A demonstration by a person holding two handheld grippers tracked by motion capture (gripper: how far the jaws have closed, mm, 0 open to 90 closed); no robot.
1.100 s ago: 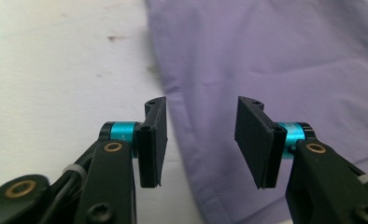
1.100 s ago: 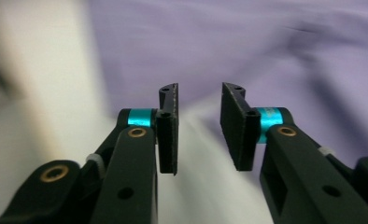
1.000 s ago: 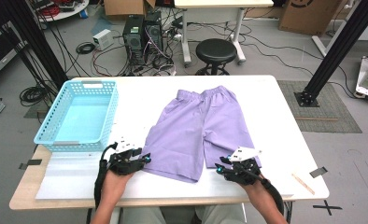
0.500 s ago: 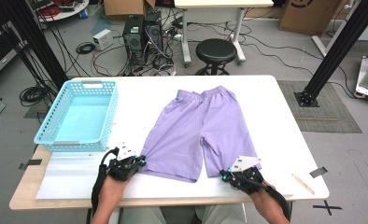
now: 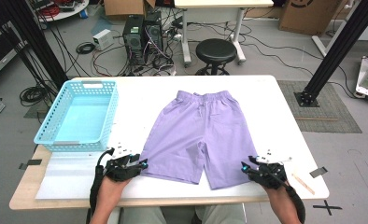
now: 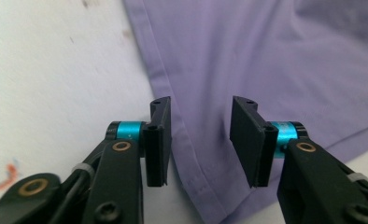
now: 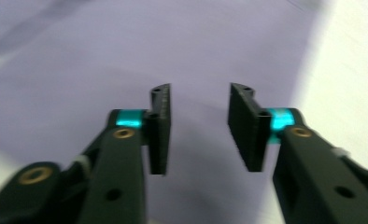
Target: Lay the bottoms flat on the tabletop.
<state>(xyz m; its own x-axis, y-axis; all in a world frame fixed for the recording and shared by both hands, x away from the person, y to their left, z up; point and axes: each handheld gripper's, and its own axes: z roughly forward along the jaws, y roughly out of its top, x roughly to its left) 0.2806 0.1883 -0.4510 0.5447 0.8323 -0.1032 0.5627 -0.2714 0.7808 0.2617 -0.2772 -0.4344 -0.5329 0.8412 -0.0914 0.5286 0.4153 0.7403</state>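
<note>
Purple shorts (image 5: 203, 128) lie flat on the white table (image 5: 275, 107), waistband far, leg hems near me. My left gripper (image 5: 144, 164) sits at the left leg's outer hem corner. In the left gripper view its jaws (image 6: 200, 105) stand apart over the hem edge (image 6: 191, 158), pads off the cloth. My right gripper (image 5: 244, 168) is at the right leg's outer hem corner. It is blurred in the right gripper view (image 7: 198, 93), open above purple fabric (image 7: 126, 46). Both jaws have just been opening, with only flat-lying cloth beneath the gap.
A light blue basket (image 5: 108, 112) stands on the table's left side. A thin wooden stick (image 5: 303, 183) and a tape strip (image 5: 318, 171) lie near the front right corner. A stool (image 5: 215, 49), computer towers and cables are beyond the far edge.
My right gripper has slid to the right and the right leg now lies spread farther that way. Both grippers have let go of the hems. The left hand has barely moved.
</note>
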